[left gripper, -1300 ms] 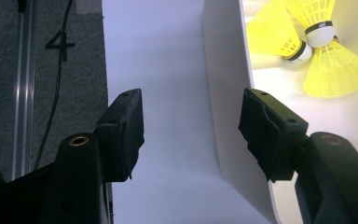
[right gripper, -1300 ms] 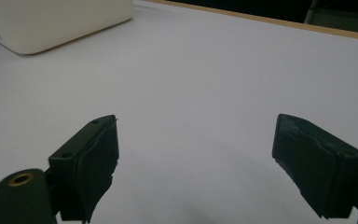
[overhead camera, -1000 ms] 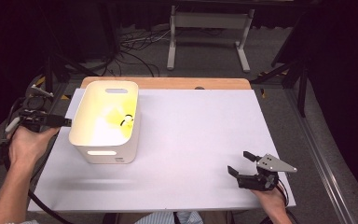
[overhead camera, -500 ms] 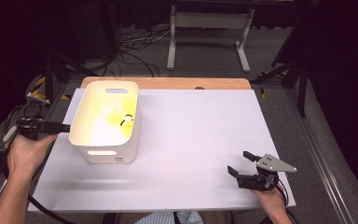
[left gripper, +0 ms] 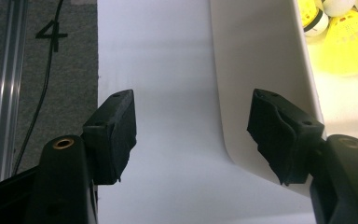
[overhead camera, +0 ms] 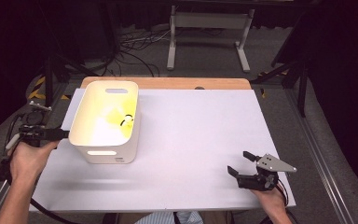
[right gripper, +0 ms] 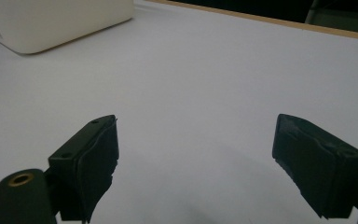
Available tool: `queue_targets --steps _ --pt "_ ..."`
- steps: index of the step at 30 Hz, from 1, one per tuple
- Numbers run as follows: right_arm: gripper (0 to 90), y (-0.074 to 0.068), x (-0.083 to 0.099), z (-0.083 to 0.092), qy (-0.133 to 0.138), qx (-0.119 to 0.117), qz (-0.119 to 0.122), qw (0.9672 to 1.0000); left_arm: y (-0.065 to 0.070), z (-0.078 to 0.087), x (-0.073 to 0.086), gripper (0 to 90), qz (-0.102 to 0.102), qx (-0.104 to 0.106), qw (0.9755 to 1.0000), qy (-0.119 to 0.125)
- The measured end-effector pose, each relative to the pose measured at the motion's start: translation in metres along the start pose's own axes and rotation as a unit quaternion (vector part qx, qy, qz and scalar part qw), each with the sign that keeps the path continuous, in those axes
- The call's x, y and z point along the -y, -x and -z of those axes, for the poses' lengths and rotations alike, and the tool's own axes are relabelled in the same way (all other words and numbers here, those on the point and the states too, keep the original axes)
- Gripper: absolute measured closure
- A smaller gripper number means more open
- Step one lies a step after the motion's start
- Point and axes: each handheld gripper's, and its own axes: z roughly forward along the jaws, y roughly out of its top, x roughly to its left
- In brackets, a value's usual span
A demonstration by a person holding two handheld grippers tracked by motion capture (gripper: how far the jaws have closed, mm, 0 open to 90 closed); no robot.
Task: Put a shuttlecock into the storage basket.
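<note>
Two black jaws of the left gripper (left gripper: 193,135) are standing wide apart with nothing pressed between them, one pad over the bare white surface (left gripper: 168,70) and the other right at the outer wall of the white bin (left gripper: 261,70), whether touching it or just beside it I cannot tell. Seen from the high view, this left gripper (overhead camera: 58,134) is sitting at the left edge of the surface, level with the bin (overhead camera: 106,154), which is standing near the far left corner and is holding yellow shuttlecocks (left gripper: 349,42). Over by the near right corner, the right gripper (overhead camera: 242,163) is resting with its jaws spread too, holding nothing, well apart from the bin. My reading is that the person is lining up to take the bin's wall; next, one jaw needs to go over the rim so that both can close on the wall.
</note>
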Motion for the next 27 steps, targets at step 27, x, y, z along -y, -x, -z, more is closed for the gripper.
queue_targets --steps 27 --pt "15.0 -0.001 0.000 0.000 0.000 0.000 0.001 1.0000 0.000 -0.016 0.031 32.9 0.005 0.005 0.9999 -0.010"
